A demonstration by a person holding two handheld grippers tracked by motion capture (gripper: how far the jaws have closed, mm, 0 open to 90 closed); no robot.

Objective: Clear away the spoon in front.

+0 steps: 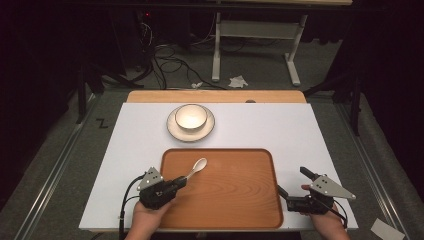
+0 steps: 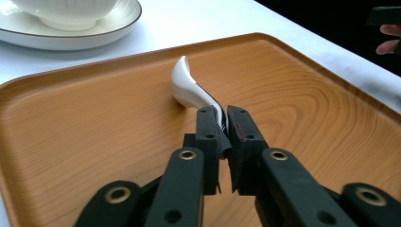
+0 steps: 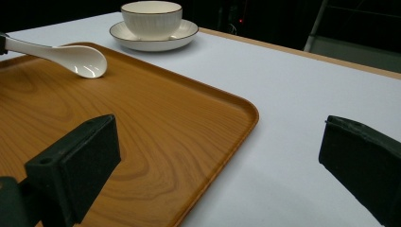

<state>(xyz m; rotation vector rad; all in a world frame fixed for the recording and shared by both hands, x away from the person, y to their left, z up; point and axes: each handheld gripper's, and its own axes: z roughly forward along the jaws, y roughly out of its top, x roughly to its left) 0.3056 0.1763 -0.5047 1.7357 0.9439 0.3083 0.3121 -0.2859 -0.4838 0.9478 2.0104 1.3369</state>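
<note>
your left gripper (image 2: 222,120) has its jaws pinched tight on the handle of the white ceramic spoon (image 2: 189,87). the spoon's bowl tips down onto the wooden tray (image 1: 235,200) at the centre left of the high view, so the grip looks set for lifting or sliding it. your right gripper (image 1: 295,184) sits at the tray's right edge, jaws spread wide and holding nothing, likely waiting. the white bowl (image 1: 191,116) on its saucer (image 1: 172,131) stands just above the tray, probably where the spoon belongs.

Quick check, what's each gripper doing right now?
Left gripper: shut on the white spoon handle.
Right gripper: open, empty.
</note>
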